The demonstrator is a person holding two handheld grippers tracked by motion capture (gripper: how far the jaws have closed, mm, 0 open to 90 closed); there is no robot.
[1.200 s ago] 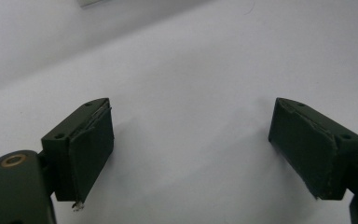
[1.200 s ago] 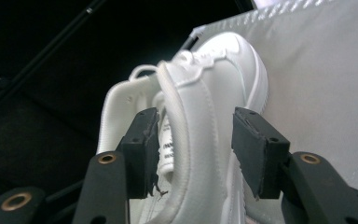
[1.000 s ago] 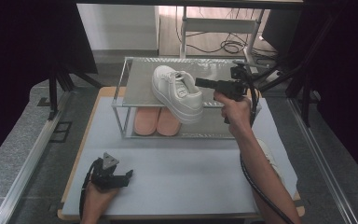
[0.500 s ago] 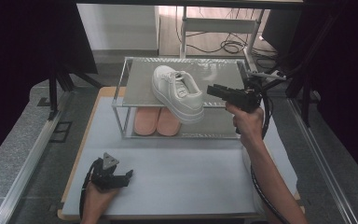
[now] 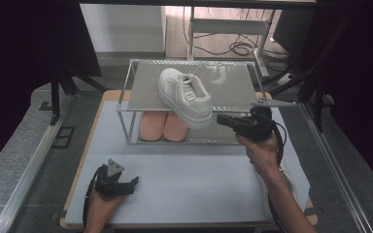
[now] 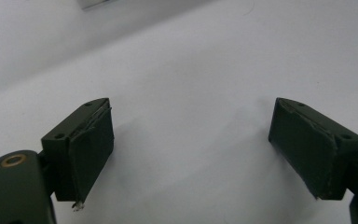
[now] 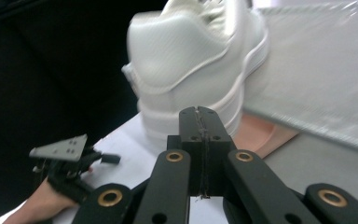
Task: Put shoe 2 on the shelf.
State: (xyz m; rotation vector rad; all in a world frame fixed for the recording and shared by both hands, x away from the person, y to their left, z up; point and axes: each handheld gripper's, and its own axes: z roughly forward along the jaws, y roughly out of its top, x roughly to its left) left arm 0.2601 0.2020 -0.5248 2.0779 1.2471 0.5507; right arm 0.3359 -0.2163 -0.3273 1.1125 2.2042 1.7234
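A white sneaker (image 5: pixel 184 97) lies on the top shelf of a metal rack (image 5: pixel 233 82), its heel hanging over the front edge. My right gripper (image 5: pixel 219 119) hovers just right of that heel and below it, pointing left. Its jaws have just been closing and now stand shut with nothing between them. In the right gripper view the sneaker's heel (image 7: pixel 191 60) rises just beyond the shut right gripper (image 7: pixel 199 112). My left gripper (image 5: pixel 135 182) rests on the white table top (image 5: pixel 189 179) at the front left, and in its own view the left gripper (image 6: pixel 191 144) is open and empty.
A pink pair of flat soles (image 5: pixel 162 127) lies on the rack's lower level under the sneaker. A white object (image 5: pixel 287 180) sits at the table's right edge, partly hidden by my right forearm. Dark stands and cables surround the table.
My right hand has drawn back toward the table's front and sunk a little, away from the sneaker, and its jaws have closed. The sneaker and the left gripper have stayed put.
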